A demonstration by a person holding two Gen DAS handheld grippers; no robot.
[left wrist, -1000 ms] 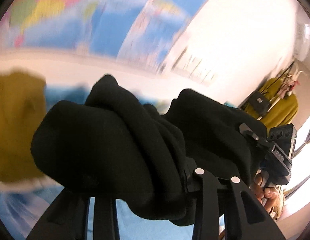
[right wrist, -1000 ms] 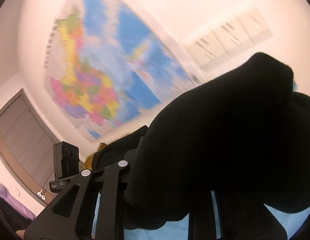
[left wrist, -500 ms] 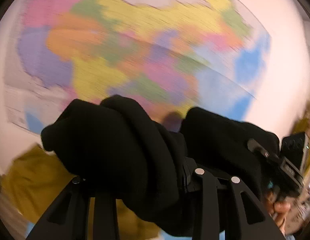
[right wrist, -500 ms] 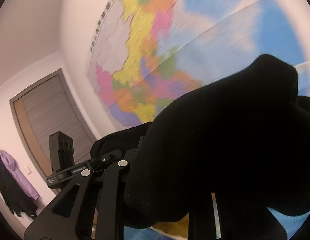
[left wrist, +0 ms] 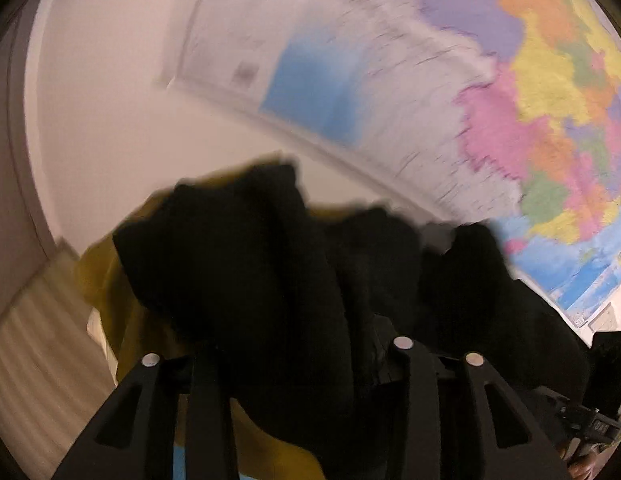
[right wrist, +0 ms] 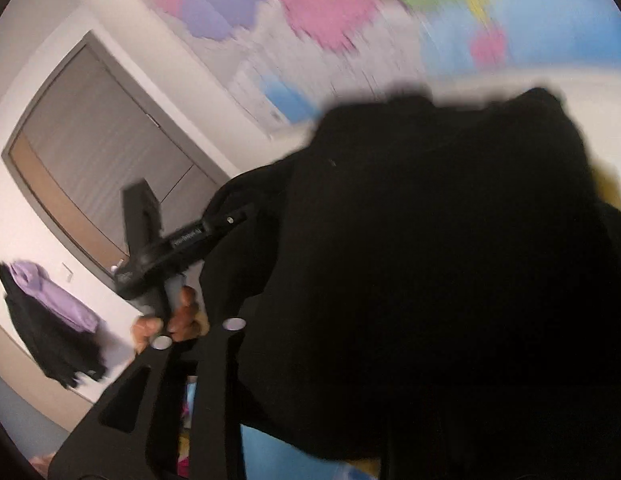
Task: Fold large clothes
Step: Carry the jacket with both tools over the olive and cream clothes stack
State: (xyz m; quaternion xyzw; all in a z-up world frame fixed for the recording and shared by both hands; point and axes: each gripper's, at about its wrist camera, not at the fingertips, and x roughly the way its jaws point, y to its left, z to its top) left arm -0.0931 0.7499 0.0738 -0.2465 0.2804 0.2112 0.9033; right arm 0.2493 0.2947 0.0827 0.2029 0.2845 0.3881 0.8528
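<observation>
Left wrist view: left gripper [left wrist: 306,344] at bottom centre, 2 black fingers [left wrist: 406,364] pointing up into frame. Black garment [left wrist: 246,264] bunched thick between and over the fingers, filling lower middle of frame. Jaws just been opening, cloth still between them; pads hidden by fabric, so grip or release cannot be told. Mustard-yellow cloth [left wrist: 110,280] behind the black bundle, lower left. Blurred wall map [left wrist: 530,92] across upper right; pale wall upper left.

Right wrist view: right gripper [right wrist: 310,320] at bottom, 1 finger [right wrist: 218,352] visible lower left, the other buried. Same black garment [right wrist: 430,260] heaped over the right half of frame, covering the fingertips. Jaws just been opening with cloth between them; hold cannot be told. Left gripper [right wrist: 222,220] at centre left, nose in the black cloth, person's hand [right wrist: 170,320] on its handle. Grey door [right wrist: 94,168] at left; purple and black clothes [right wrist: 50,312] hanging lower left. Map [right wrist: 318,4] blurred along top.
</observation>
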